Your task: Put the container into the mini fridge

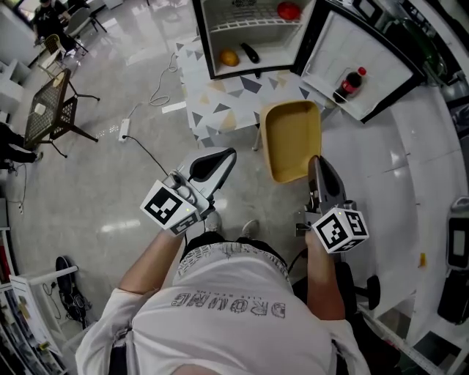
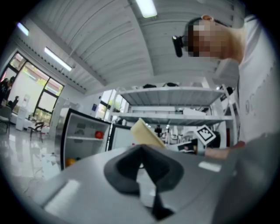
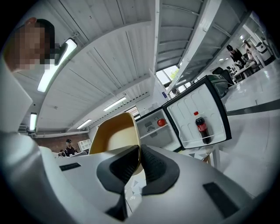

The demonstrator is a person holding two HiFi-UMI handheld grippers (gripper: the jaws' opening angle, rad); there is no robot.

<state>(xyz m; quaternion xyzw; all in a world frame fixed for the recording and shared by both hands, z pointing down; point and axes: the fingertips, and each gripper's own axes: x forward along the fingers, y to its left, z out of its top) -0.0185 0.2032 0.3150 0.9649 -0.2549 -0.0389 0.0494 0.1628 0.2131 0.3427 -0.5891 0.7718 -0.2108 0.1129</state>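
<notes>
Pinching container (image 1: pixel 292 139) rim between right gripper (image 1: pixel 314 161) fingers, up in the air just short of open fridge (image 1: pixel 206 44). Carrying left gripper (image 1: pixel 229 154) alongside, fingers closed, empty.

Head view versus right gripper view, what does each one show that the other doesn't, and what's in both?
Only the head view: the left gripper, an orange fruit low in the fridge, and a chair on the floor. Only the right gripper view: the ceiling lights. Both: the right gripper shut on the rim of the yellow container, the open fridge, a red thing on its shelf, and the bottle in the door.
</notes>
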